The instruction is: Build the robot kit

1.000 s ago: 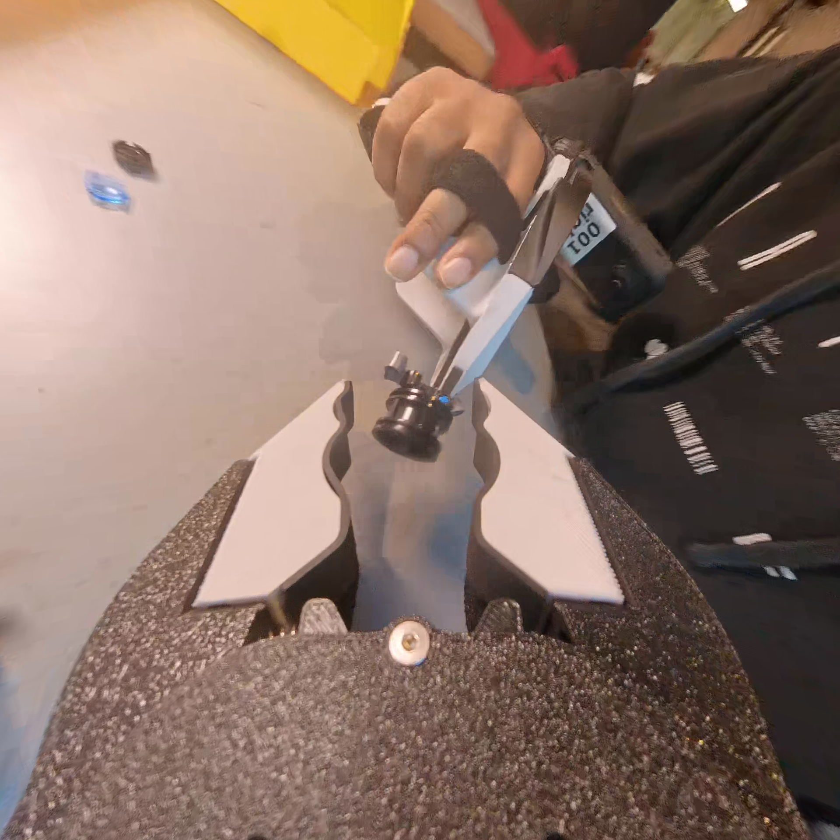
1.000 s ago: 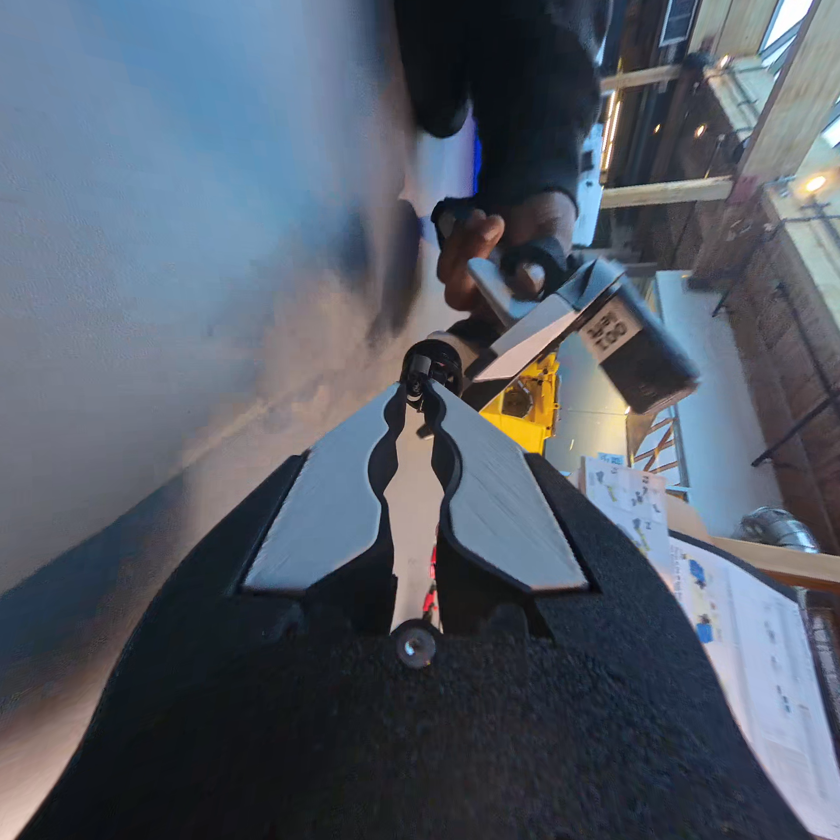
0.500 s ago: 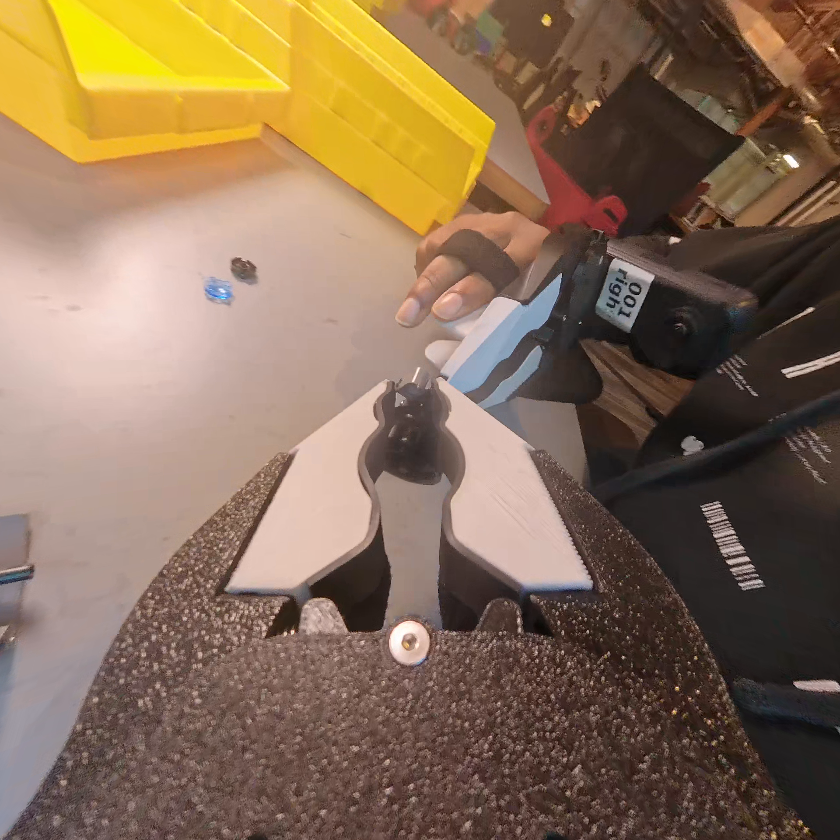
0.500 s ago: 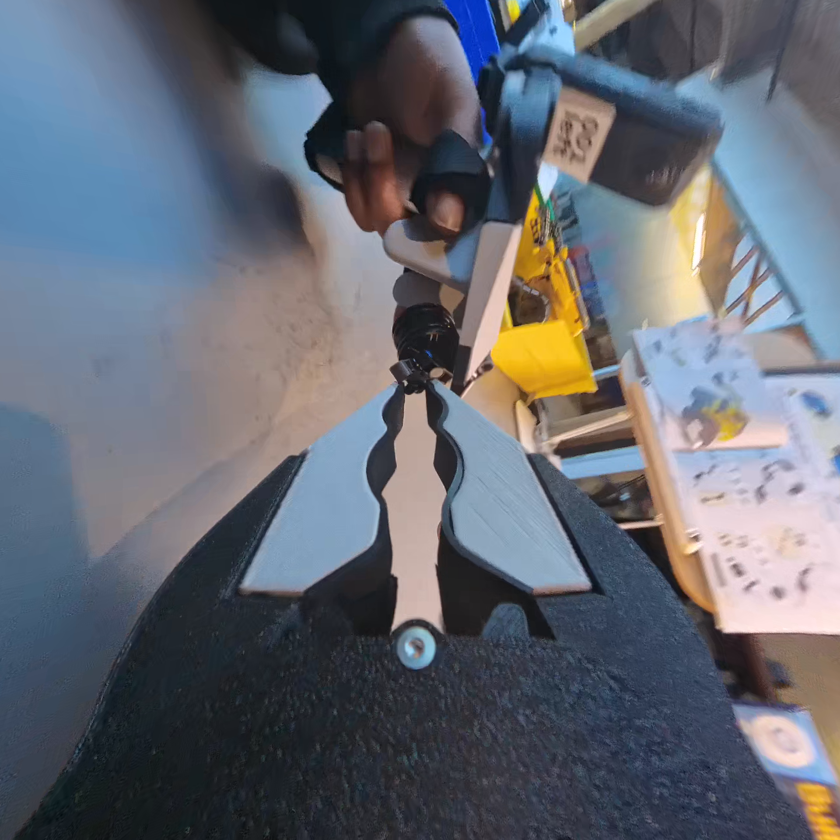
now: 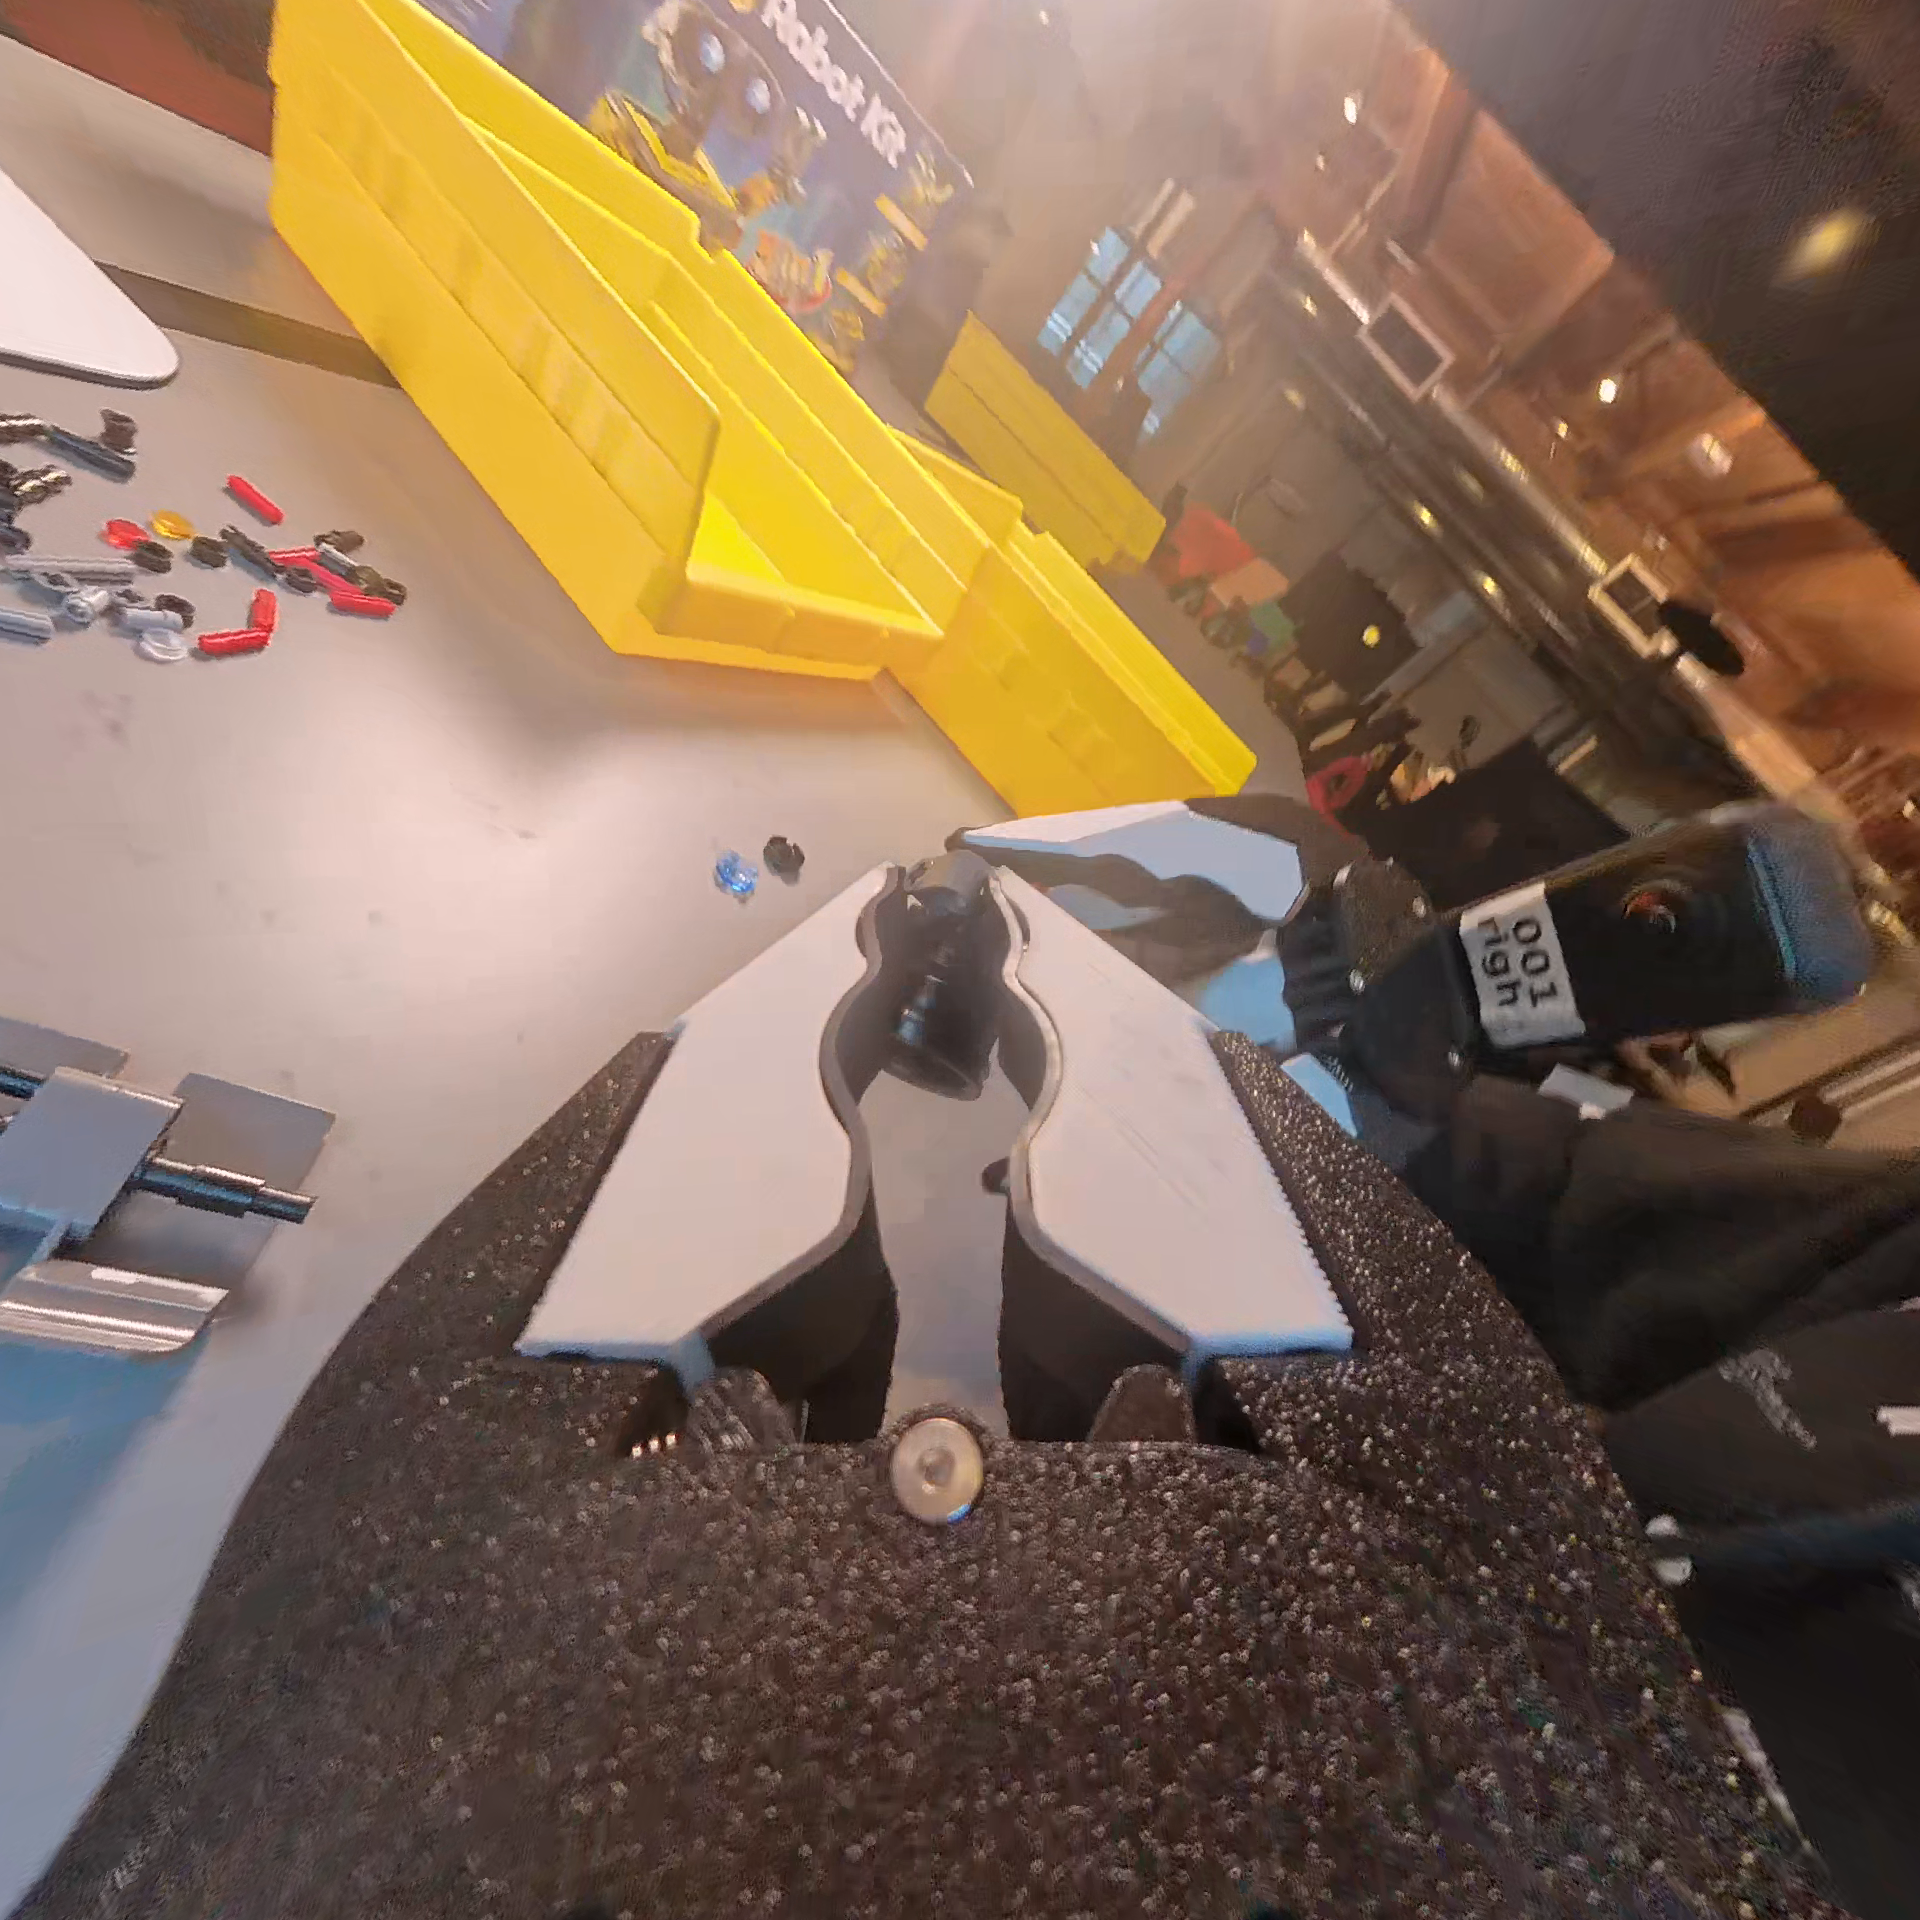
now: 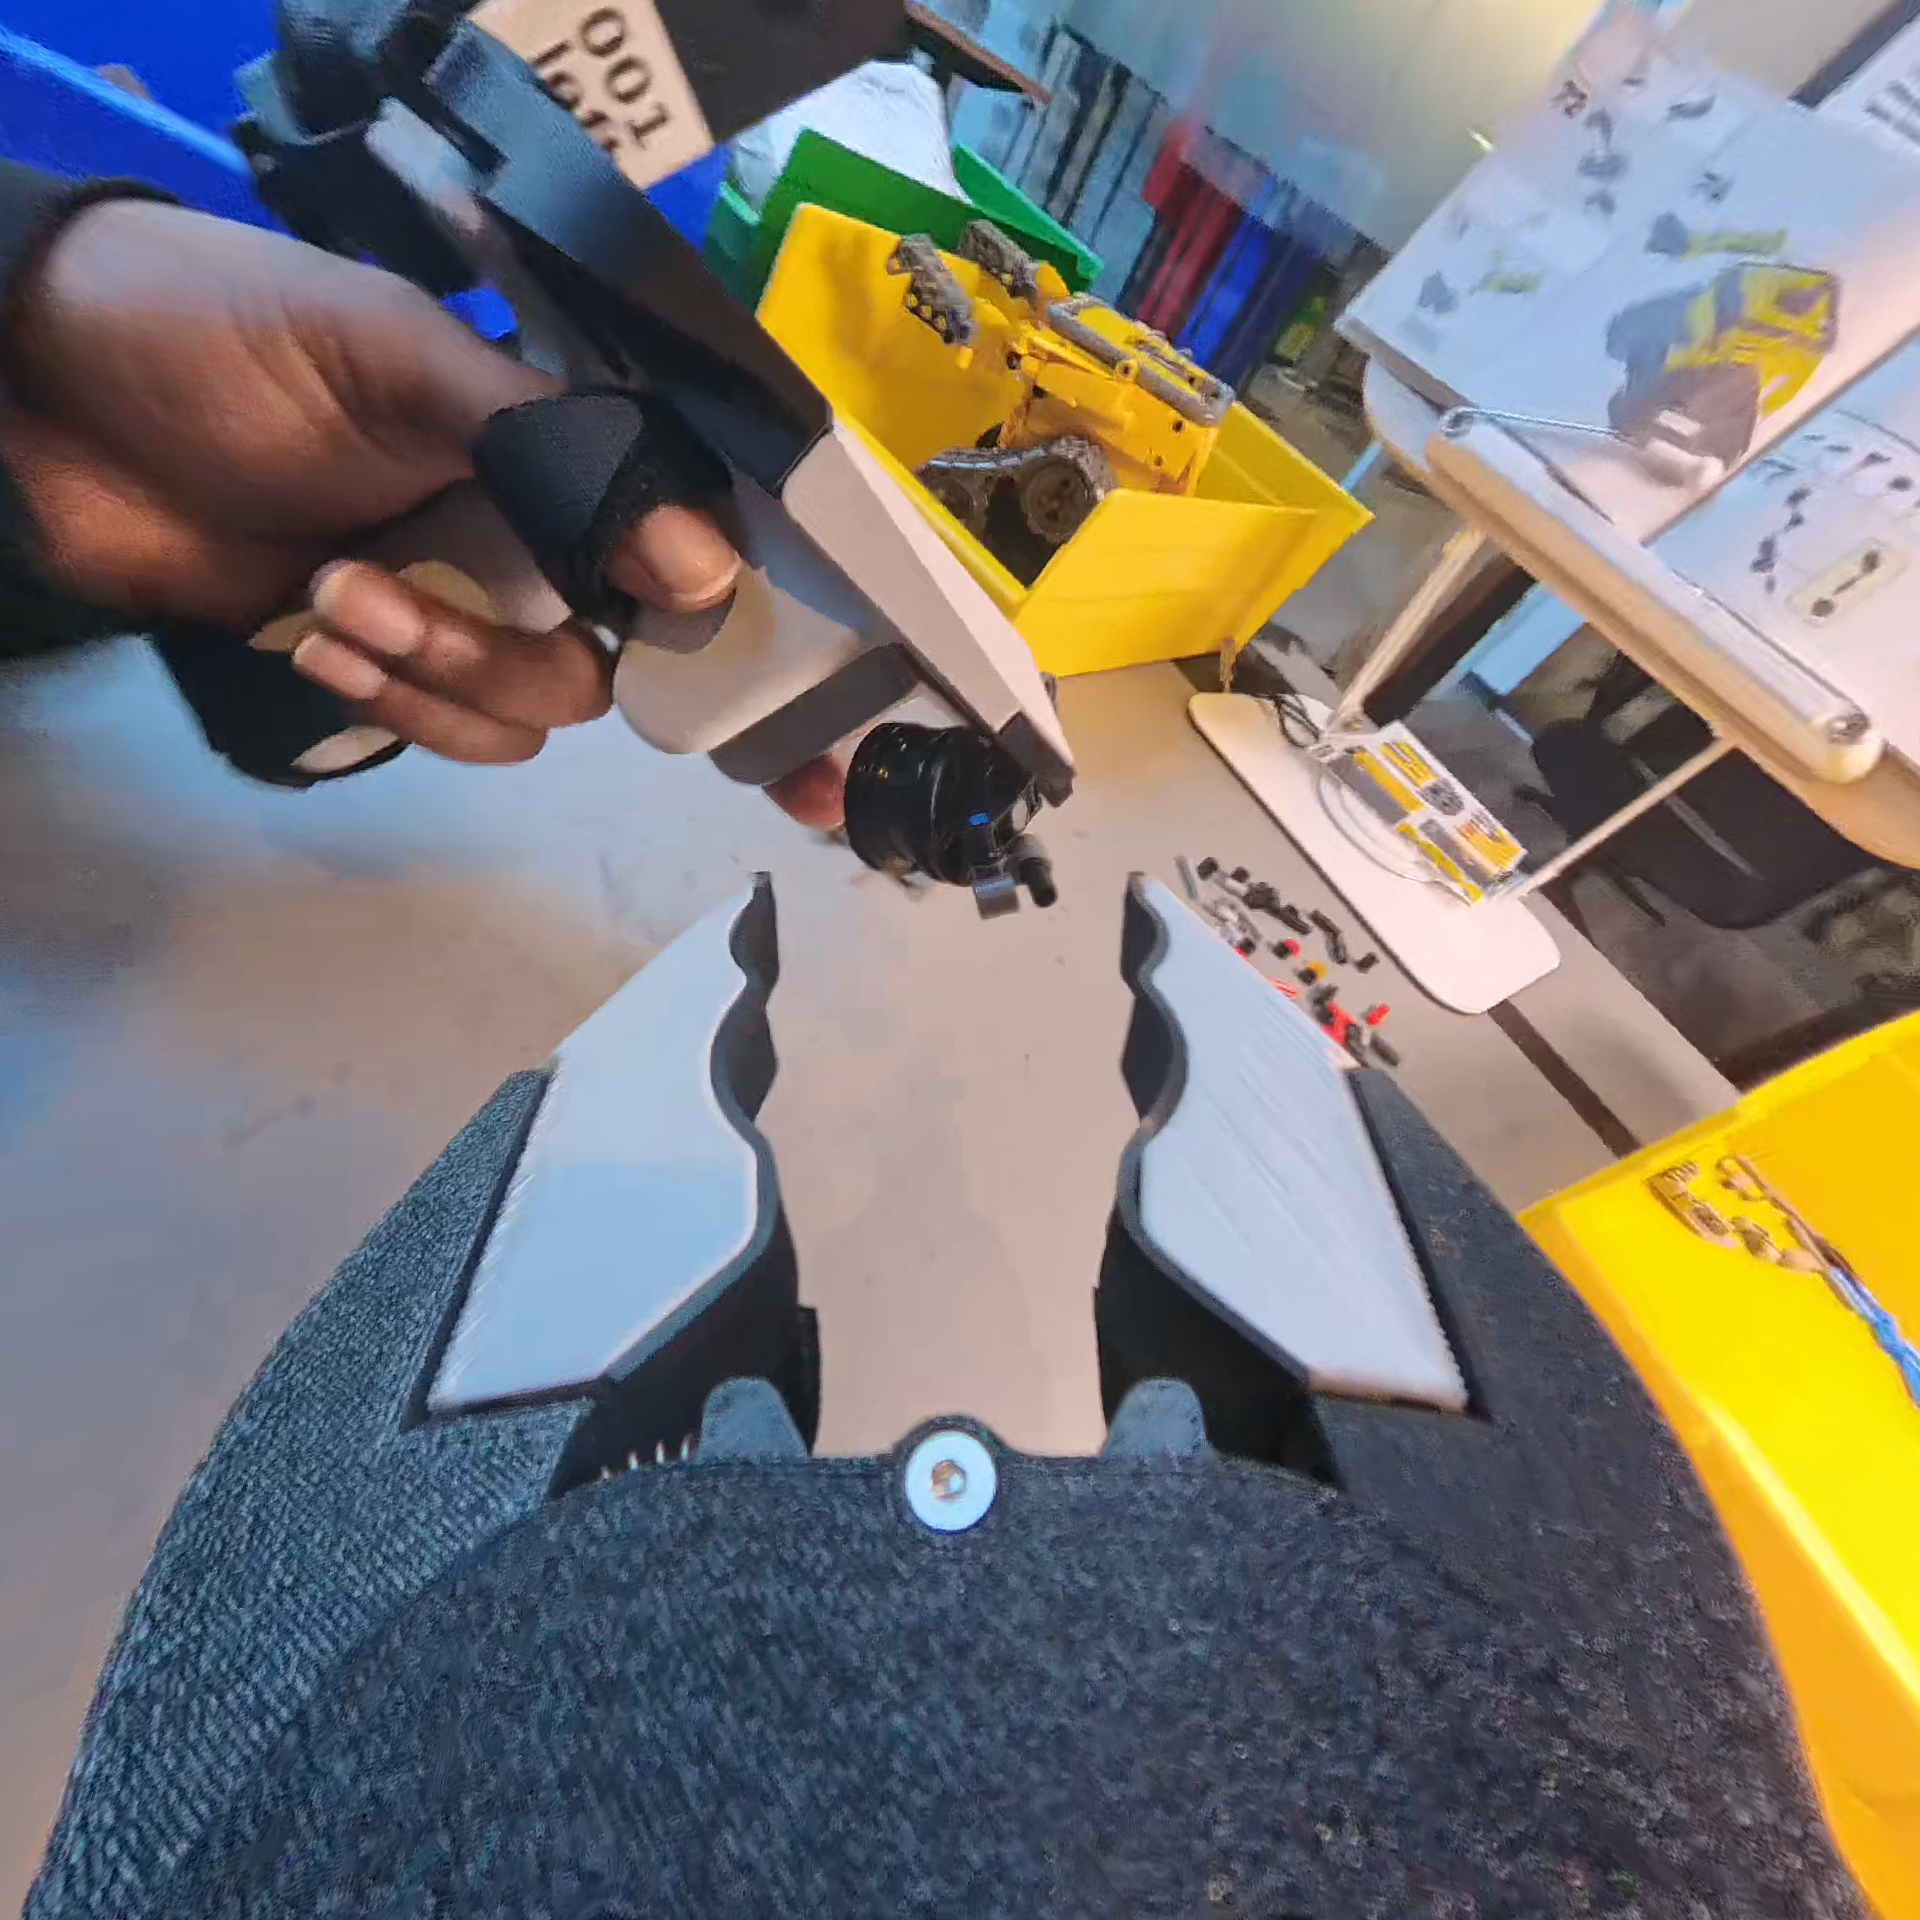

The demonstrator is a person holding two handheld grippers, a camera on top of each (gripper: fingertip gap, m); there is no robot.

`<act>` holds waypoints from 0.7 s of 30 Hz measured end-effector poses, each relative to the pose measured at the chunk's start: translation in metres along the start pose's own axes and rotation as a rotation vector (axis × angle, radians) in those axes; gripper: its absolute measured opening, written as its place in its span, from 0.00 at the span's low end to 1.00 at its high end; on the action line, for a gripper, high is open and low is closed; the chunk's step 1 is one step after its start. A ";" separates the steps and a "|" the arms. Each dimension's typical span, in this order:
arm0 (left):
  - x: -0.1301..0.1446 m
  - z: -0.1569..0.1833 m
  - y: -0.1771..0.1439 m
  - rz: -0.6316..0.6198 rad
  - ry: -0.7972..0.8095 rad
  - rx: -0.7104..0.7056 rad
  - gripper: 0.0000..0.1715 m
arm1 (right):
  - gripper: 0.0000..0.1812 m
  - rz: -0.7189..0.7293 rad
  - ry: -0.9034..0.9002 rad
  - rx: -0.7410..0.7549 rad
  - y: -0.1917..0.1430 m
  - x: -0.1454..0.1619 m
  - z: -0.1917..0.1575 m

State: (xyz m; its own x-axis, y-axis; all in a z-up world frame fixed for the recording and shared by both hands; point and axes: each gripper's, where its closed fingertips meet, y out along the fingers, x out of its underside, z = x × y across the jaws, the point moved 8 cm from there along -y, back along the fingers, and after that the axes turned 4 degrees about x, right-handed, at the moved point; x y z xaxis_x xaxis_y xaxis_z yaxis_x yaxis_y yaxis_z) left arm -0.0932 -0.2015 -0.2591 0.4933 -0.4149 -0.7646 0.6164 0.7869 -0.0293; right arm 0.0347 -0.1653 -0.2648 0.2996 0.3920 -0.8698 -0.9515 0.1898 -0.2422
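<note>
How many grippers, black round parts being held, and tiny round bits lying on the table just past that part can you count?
Grippers: 2, left gripper and right gripper
Black round part: 1, clamped in the left gripper
Tiny round bits: 2, blue bit and black bit
Total: 5
</note>
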 end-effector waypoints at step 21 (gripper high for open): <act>-0.008 -0.005 0.002 0.043 -0.008 -0.061 0.08 | 0.32 0.082 -0.161 0.112 0.011 -0.004 0.003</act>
State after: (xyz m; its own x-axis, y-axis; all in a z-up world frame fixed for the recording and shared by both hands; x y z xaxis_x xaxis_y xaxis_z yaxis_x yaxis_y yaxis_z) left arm -0.0986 -0.1942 -0.2567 0.5233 -0.3839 -0.7608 0.5565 0.8301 -0.0362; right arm 0.0231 -0.1624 -0.2632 0.2370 0.5474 -0.8026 -0.9621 0.2468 -0.1158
